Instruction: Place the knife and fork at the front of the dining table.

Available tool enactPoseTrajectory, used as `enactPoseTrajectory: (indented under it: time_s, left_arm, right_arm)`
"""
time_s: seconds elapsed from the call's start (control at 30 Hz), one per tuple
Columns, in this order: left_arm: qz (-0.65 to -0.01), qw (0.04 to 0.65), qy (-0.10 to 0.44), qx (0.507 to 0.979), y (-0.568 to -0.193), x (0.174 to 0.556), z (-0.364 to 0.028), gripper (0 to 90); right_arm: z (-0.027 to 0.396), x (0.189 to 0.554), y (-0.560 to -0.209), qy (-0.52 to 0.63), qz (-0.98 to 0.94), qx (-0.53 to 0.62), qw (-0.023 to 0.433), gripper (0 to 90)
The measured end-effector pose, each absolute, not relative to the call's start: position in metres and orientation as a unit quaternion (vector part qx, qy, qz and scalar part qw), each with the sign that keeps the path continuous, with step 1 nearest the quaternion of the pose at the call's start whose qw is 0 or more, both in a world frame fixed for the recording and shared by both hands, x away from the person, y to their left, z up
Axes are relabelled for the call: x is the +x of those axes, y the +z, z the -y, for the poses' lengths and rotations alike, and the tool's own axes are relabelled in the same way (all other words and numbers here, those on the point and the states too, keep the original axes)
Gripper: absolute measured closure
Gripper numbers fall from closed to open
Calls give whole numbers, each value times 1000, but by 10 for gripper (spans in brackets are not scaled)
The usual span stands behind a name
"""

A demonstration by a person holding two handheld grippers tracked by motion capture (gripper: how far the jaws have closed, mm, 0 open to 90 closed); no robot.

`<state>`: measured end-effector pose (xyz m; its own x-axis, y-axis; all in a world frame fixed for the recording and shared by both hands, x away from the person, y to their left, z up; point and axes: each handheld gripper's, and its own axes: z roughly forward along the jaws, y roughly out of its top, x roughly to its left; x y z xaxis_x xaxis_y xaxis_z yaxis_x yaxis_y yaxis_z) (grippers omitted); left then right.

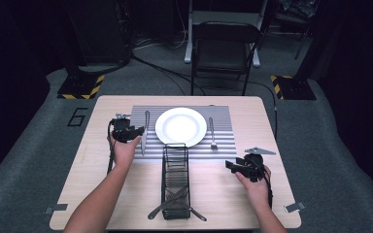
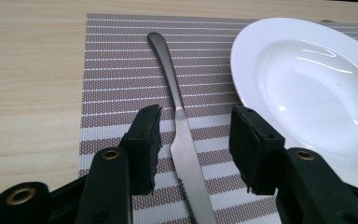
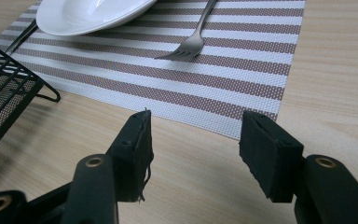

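Left gripper view: knife (image 2: 184,140) flat between parted jaws, untouched.

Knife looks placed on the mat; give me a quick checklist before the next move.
1. Left claw open, clear of knife: ok; pads apart, none touching.
2. Knife flat on placemat, left of plate: ok.
3. Fork on the mat, right of plate: ok.
4. Right claw open, nothing held: ok.
5. Cutlery left in wire basket: ok, some there.
6. Which pieces remain: cannot tell.
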<state>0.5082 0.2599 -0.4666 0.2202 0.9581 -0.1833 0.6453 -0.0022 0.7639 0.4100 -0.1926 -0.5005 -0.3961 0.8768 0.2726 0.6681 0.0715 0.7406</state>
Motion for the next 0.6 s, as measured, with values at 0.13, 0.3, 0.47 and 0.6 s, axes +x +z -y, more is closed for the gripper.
enactPoseTrajectory:
  time_s: [0.13,0.3,0.47,0.6]
  left_arm:
    - [-578,391,199,689,-466,495,-261,506]
    - [-569,394,194,696,-469,480,-263,493]
    - [-561,393,194,703,-476,466,-268,480]
    - [-559,390,190,706,-481,455,-274,465]
  right_arm:
    - [192,410,-500,420,-723,534,124,432]
    - [192,410,-500,419,-723,535,126,429]
    - [193,410,-501,418,-723,535,126,428]
    - [194,410,-501,416,-723,537,127,427]
